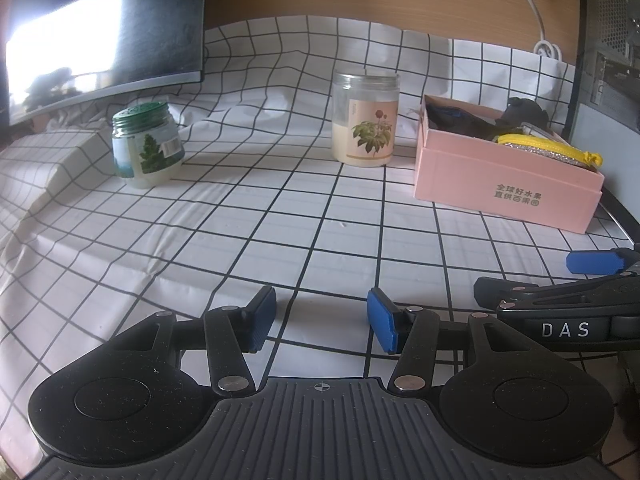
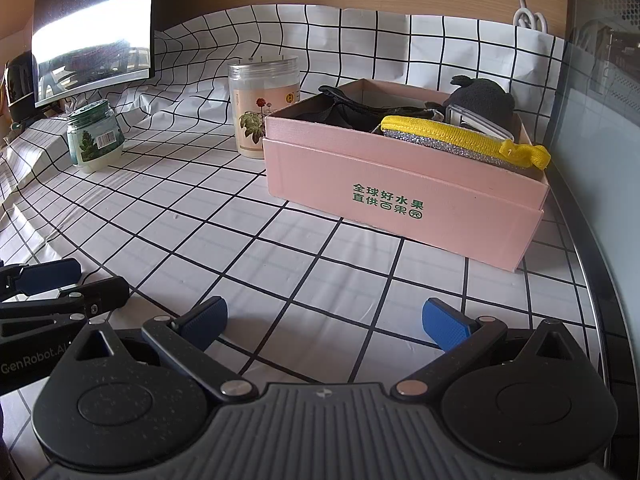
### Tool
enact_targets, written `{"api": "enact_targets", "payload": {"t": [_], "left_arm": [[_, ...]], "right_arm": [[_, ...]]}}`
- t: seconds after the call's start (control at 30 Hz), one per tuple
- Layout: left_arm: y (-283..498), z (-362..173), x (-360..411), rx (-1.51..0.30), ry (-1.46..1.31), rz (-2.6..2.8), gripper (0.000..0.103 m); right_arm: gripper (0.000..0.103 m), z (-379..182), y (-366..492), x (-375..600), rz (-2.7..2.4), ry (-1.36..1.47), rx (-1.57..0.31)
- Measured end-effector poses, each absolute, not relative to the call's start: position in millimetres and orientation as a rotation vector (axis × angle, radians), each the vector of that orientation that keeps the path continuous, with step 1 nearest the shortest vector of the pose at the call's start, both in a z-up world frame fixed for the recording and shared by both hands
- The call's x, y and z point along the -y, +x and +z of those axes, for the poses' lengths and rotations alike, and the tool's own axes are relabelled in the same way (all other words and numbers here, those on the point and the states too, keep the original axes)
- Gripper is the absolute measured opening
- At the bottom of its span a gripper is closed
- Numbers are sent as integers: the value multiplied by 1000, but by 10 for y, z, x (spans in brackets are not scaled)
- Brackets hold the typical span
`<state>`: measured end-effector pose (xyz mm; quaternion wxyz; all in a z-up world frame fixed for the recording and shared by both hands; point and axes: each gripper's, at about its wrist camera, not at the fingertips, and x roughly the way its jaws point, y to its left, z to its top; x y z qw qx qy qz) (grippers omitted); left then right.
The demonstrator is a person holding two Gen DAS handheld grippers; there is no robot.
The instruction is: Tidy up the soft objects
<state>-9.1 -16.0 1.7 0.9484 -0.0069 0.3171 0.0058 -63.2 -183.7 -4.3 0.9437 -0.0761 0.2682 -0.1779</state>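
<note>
While both sets of tongs, left tongs and right tongs, hover parted and empty over the checked counter, nothing lies between them. The pink box sits well ahead to the right, holding a yellow-edged pouch and dark soft items.

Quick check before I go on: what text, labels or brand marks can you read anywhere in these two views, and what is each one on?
"全球好水果 直供百果园": green print on the pink box front.
"DAS": right gripper body, left wrist view.
"GenRobot.AI", cut off: left gripper body, right wrist view.
Green-lidded jar: barcode and tree picture, digits too small.
Tall flower-label jar: label text too small.
</note>
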Motion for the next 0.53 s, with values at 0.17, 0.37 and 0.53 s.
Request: {"api": "enact_targets", "payload": {"t": [0.17,0.37,0.53], "left_arm": [[-91,17,164,-645,-14,12,56],[-88,17,164,-646,-13,11,56],[-85,18,137,-646,-12,10,56]], "right_arm": [[103,-43,-631,1837,-363,-155,-547],[103,-43,-632,1837,-362,-155,-547],[103,-43,-632,1837,-363,-155,-547]]}}
